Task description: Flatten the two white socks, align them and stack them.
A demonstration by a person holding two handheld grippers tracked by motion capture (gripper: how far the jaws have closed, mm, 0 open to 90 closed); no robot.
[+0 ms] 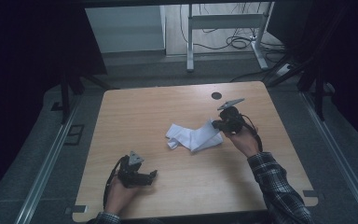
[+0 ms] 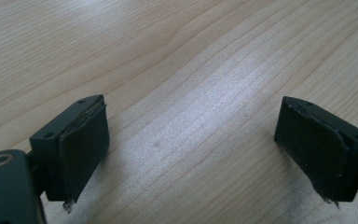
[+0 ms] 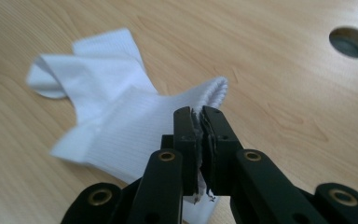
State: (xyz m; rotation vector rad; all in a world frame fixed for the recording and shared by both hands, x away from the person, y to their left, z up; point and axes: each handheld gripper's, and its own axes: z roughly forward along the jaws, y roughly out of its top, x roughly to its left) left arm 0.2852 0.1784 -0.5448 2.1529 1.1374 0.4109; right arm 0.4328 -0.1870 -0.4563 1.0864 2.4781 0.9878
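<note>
A dim room is surrounding the pale wooden table (image 1: pixel 135 116), where a white ribbed cotton sock (image 1: pixel 193 136) is lying crumpled near the middle. The right gripper (image 3: pixel 201 116) is pinching the sock's cuff end, jaws clamped on the fabric, the sock trailing leftward from it. The left gripper (image 2: pixel 191 144) is waiting wide apart by the near edge, well apart from the sock.

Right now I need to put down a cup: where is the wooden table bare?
Bare: the table's far left, beyond the white ribbed socks, and the near strip between both hands. Crowded: mid-right, where the right gripper pinches the socks; near-left holds the open left gripper.
</note>
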